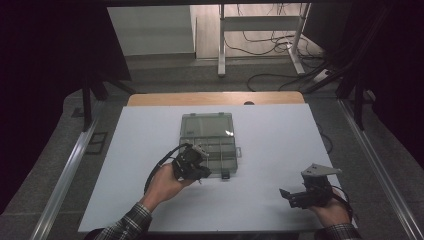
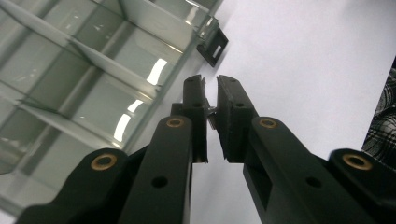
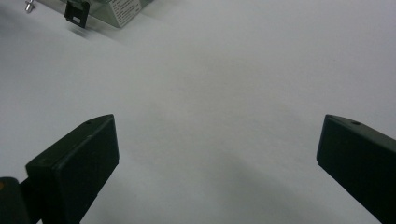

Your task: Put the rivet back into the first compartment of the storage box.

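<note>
A clear plastic compartment box [image 1: 208, 131] lies at the table's middle, with a black latch [image 1: 225, 175] on its front edge. My left gripper [image 1: 199, 173] hovers at the box's front left corner. In the left gripper view its jaws [image 2: 211, 81] are nearly together, pinching a small silvery metal part [image 2: 211, 112], with the box's dividers [image 2: 93, 60] to their left and the latch [image 2: 213, 46] ahead. My right gripper [image 1: 292, 195] rests low at the front right, well away from the box. It stands open [image 3: 219, 149] over bare table.
The white table top [image 1: 280, 145] has a wooden strip along its far edge. Metal rails run down both sides, and beyond are a desk frame and floor cables. In the right gripper view the box's corner label [image 3: 125, 6] and latch [image 3: 77, 11] sit at top left.
</note>
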{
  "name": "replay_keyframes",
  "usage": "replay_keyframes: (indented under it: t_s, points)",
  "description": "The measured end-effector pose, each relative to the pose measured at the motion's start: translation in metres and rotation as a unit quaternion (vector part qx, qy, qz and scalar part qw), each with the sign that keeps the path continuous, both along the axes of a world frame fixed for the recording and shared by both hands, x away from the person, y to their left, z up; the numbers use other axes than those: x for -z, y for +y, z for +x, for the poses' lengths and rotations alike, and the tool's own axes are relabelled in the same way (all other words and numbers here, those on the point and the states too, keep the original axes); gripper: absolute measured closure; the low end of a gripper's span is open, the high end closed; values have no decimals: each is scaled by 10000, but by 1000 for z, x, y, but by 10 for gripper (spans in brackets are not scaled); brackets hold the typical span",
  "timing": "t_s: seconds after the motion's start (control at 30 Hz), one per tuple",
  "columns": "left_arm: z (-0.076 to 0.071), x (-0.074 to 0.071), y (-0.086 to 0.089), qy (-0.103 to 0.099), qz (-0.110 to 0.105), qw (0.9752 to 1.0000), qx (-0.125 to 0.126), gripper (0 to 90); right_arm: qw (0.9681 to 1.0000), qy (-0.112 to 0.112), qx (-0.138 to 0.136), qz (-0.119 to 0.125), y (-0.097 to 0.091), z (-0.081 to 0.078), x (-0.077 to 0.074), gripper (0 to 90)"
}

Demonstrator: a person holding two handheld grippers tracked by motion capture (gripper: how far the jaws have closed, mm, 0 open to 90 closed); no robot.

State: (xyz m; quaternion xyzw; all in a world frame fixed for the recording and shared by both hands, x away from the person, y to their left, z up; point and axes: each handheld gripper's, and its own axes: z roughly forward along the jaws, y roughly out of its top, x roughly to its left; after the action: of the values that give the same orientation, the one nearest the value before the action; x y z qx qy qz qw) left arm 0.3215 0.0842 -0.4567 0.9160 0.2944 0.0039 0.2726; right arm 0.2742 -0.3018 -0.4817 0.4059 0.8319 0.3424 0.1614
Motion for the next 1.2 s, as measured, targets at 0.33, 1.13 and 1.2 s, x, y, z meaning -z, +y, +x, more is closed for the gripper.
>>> replay_keyframes:
  t_s: [0.33,1.13,1.2]
  points:
    - [12,-17,9,-60,46,9998,-163,834,10000,-4,3,1,0,0,0,0]
    - [56,-34,41,-253,26,9966,-788,834,10000,6,-16,23,1,0,0,0]
    - [59,-35,43,-264,50,9961,-841,834,10000,7,-17,24,1,0,0,0]
